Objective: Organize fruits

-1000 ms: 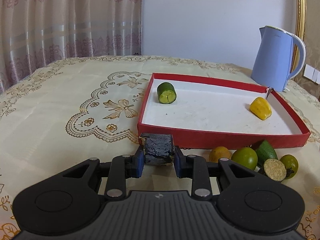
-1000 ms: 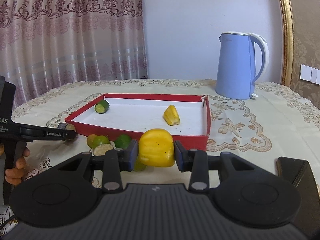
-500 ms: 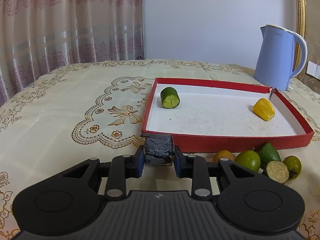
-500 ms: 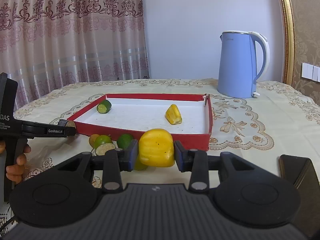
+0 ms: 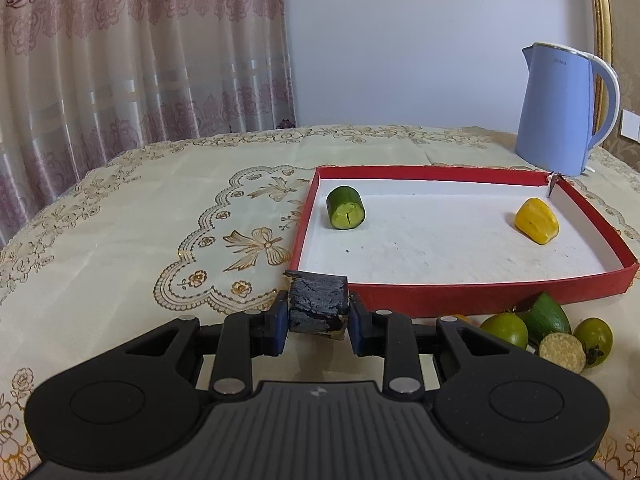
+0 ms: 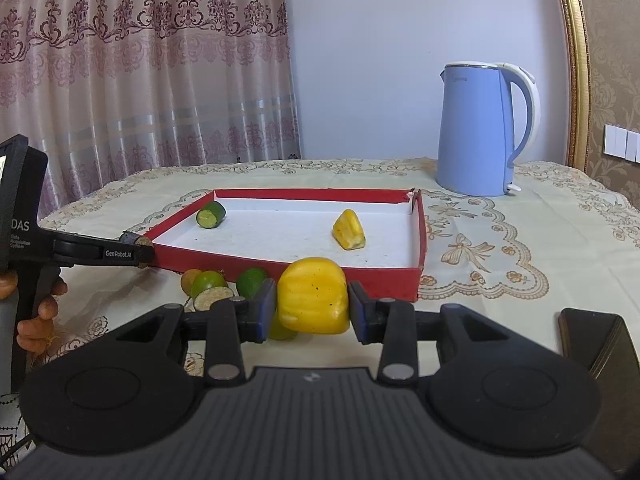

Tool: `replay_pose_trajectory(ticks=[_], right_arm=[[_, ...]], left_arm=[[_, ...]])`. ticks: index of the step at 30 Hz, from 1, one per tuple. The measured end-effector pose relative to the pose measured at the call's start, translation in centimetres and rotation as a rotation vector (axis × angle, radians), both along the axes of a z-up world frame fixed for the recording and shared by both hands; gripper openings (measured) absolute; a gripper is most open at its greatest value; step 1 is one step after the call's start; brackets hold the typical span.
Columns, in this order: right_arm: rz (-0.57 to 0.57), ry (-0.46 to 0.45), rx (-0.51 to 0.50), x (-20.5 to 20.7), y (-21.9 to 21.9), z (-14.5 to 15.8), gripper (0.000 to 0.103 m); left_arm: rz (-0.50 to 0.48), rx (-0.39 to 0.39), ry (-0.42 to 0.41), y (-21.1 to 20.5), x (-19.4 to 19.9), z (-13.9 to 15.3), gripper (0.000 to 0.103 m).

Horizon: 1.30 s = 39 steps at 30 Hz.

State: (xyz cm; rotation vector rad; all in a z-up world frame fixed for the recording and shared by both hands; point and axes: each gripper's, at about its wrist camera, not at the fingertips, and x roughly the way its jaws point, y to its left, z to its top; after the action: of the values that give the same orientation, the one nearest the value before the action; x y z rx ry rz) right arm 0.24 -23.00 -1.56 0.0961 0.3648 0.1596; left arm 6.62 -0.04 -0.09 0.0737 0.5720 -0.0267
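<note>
Grippers poised near the red tray (image 5: 472, 294), each loaded for sorting. Left gripper (image 5: 318, 314) clamps a dark chunk (image 5: 318, 307) by the tray's near-left corner, where the green piece (image 5: 346, 213) lies. Right gripper (image 6: 312, 304) clamps a yellow piece (image 6: 313, 295), probably bound for its match (image 6: 349, 230) at the far right. Loose fruits (image 5: 544, 330) wait outside the tray's near wall.

Yellow fruit piece (image 6: 313, 296) between right tool (image 6: 312, 307) pads, before red tray (image 6: 288, 263)

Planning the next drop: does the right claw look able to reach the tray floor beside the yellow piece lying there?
Probably yes. The right claw, shut on a yellow fruit piece, faces the red tray's low near wall; nothing stands beyond it.
</note>
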Motion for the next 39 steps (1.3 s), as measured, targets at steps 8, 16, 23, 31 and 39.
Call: replay_pose_trajectory(ticks=[8,16,23,31,39], right_arm=[[0.002,0.001,0.01,-0.1,-0.2,-0.1,0.036],[0.0,-0.009,0.025,-0.3,-0.6,0.1,0.036],[-0.005,-0.023,0.035,-0.6,-1.0,0.2,0.036],[-0.015,-0.032,0.053,-0.9,-1.8,0.2,0.036],[-0.028,-0.032,0.072,-0.8,-2.6,0.0,0.036]], left_arm=[[0.009,0.015,-0.02,-0.1,-0.1,0.5,0.029],[0.021,0.044,-0.04,-0.1,0.0,1.5,0.029],[-0.004,0.07,-0.054,-1.5,0.2,2.1,0.029],[-0.044,0.114,-0.065,-3.8,1.7,2.7,0.029],[-0.071,0.145,-0.036,-6.1,4.9,2.7,0.029]])
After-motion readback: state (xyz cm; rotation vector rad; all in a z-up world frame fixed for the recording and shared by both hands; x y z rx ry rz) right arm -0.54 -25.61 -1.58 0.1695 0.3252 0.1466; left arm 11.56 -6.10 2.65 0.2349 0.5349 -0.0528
